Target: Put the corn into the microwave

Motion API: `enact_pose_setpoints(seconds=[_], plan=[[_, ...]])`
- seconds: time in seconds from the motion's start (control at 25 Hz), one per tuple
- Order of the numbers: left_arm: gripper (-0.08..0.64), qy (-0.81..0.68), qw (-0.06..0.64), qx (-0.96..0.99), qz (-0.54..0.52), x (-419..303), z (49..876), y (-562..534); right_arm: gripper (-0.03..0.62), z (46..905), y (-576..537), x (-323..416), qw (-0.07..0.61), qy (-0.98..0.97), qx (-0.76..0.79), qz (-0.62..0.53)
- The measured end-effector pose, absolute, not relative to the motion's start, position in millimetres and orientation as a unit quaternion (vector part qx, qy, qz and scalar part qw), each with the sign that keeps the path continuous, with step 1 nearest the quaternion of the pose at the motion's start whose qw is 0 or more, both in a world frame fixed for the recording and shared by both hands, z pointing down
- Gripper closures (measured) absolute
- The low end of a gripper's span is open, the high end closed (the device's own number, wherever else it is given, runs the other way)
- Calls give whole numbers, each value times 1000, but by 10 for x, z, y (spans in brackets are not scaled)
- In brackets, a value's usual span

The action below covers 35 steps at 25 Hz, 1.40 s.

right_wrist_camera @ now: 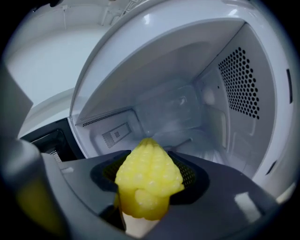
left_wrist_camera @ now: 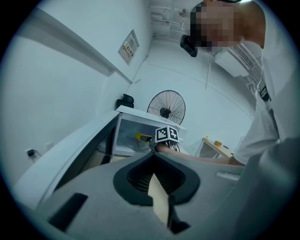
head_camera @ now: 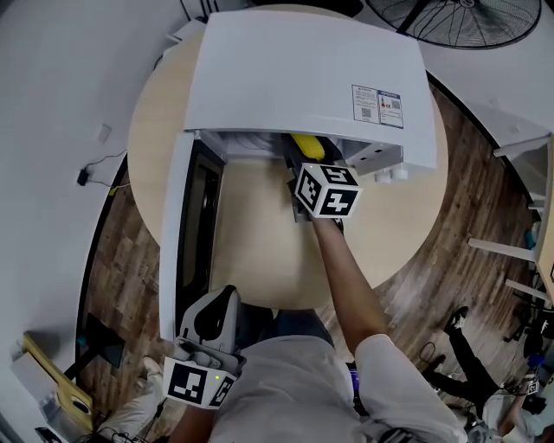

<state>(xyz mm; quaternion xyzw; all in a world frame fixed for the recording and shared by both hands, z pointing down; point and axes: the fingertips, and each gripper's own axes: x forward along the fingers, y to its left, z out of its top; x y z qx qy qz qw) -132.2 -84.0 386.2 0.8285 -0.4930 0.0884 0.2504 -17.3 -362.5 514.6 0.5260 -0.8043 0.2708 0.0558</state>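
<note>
The yellow corn [right_wrist_camera: 150, 174] is clamped tip-forward in my right gripper [right_wrist_camera: 148, 197], whose jaws are shut on it. It hangs just inside the mouth of the white microwave [head_camera: 303, 78], above the cavity floor [right_wrist_camera: 187, 136]. From the head view the corn [head_camera: 307, 145] shows at the opening, ahead of the right gripper [head_camera: 303, 164]. The microwave door [head_camera: 186, 234] stands swung open to the left. My left gripper [head_camera: 223, 298] stays low beside the person's body, near the door's free end, jaws together and holding nothing.
The microwave sits on a round wooden table [head_camera: 260, 251]. A floor fan [head_camera: 467, 17] stands behind it. The cavity's right wall has a perforated vent [right_wrist_camera: 239, 79]. A side table [left_wrist_camera: 215, 145] stands off to the right.
</note>
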Motion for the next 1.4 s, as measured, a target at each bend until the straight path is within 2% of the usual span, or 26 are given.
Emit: enact_pose_setpoints(seconds=[0.16, 1.4], plan=[[565, -502, 222, 831, 94, -1342, 3817, -828, 331, 5241, -3713, -186, 77, -800, 530, 269], [563, -489, 235, 835, 89, -1299, 3809, -817, 330, 5475, -4031, -274, 176, -794, 554, 179]])
